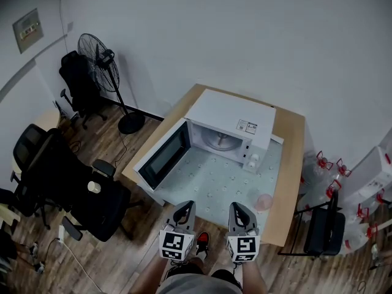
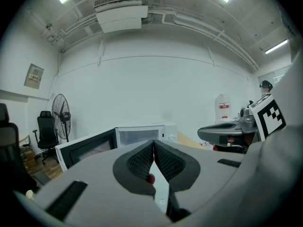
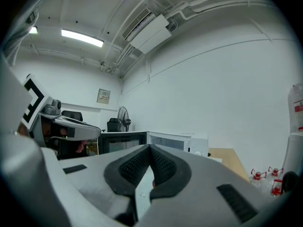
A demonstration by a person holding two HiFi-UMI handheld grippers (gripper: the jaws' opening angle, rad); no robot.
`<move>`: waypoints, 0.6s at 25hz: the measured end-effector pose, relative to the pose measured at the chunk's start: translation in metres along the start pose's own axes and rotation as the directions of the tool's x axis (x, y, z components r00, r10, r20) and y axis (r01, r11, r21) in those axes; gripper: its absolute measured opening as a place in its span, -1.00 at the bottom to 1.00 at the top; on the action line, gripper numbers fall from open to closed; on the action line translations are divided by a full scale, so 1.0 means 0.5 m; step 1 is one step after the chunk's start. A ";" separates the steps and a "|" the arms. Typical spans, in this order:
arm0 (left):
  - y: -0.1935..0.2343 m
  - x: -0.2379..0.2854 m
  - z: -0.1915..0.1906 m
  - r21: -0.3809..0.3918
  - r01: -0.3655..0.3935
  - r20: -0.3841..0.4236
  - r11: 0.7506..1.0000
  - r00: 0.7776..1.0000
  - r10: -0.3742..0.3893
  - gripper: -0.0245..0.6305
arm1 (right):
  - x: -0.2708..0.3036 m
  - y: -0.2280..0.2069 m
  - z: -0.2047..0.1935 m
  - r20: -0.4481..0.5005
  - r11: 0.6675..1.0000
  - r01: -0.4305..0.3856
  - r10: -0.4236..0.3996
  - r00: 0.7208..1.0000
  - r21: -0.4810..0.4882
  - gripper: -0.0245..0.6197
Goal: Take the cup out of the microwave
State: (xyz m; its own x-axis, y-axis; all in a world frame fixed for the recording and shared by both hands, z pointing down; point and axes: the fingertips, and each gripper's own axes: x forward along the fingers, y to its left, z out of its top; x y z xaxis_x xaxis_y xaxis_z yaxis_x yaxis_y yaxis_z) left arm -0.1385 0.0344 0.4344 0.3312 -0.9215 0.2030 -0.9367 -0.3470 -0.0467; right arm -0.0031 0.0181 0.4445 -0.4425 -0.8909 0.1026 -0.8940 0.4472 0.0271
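A white microwave (image 1: 229, 126) stands with its dark-windowed door (image 1: 164, 155) swung wide open to the left, its chamber empty. A small, pale pink, see-through cup (image 1: 264, 201) sits outside, in front of the microwave's knob side.

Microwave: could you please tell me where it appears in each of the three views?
Head view: microwave at centre, door swung open to the left.
Left gripper view: microwave at centre, open door stretching left.
Right gripper view: microwave just right of centre.
Shared landmark: standing fan, up-left of the microwave in each.
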 end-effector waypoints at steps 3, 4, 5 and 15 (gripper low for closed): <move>0.001 0.001 0.001 0.003 -0.002 0.000 1.000 1.000 0.002 -0.85 | -0.001 -0.002 0.000 0.001 1.000 0.000 0.000 1.000 0.006 -0.87; 0.000 0.002 0.001 0.002 0.000 0.000 1.000 1.000 0.000 -0.85 | 0.000 -0.004 0.000 0.002 1.000 0.002 -0.002 1.000 0.007 -0.87; -0.001 0.003 0.001 0.000 0.002 0.001 1.000 1.000 -0.002 -0.85 | 0.000 -0.006 0.000 0.004 1.000 0.004 -0.004 1.000 0.009 -0.87; -0.002 0.009 0.001 -0.003 0.009 -0.006 1.000 1.000 -0.009 -0.85 | 0.003 -0.008 -0.001 0.003 1.000 0.005 -0.005 1.000 0.017 -0.87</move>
State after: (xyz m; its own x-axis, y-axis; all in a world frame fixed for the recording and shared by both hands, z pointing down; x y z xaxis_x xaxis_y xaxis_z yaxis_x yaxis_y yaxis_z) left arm -0.1357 0.0303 0.4347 0.3387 -0.9174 0.2089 -0.9341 -0.3544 -0.0421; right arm -0.0002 0.0150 0.4453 -0.4380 -0.8934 0.0997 -0.8974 0.4412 0.0109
